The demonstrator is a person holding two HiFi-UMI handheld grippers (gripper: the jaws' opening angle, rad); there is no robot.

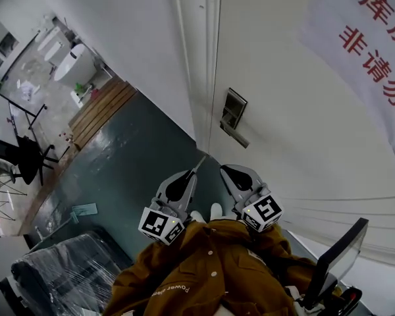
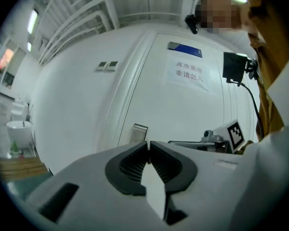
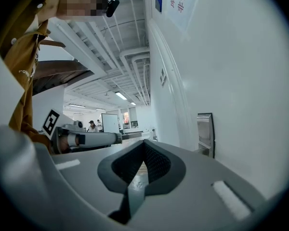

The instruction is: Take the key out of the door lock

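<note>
A white door (image 1: 283,78) fills the right of the head view, meeting a white wall (image 1: 131,31) along its frame edge, with a dark green floor (image 1: 125,170) running away to the left toward a wooden platform (image 1: 102,110). The floor strip beside the wall lies open between the platform and a plastic-wrapped chair (image 1: 59,275) at the lower left. A white sign (image 1: 375,38) with red characters hangs high on the door. The lock plate (image 1: 234,108) with its lever handle (image 1: 234,135) sits close to the door's frame-side edge, and bare door surface spreads to its right. Both grippers are held low and side by side in front of the person's brown jacket (image 1: 210,268), short of the door and apart from the lock plate, both pointing toward it. The left gripper (image 1: 195,171) has its fingers (image 2: 130,165) pressed together on a thin metal sliver that looks like the key (image 1: 202,160). The sliver juts past the tips toward the door's edge, clear of the lock plate. In the left gripper view it shows only edge-on. The right gripper (image 1: 225,170) sits just beside it, nearer the door, its tips meeting with nothing between them.
</note>
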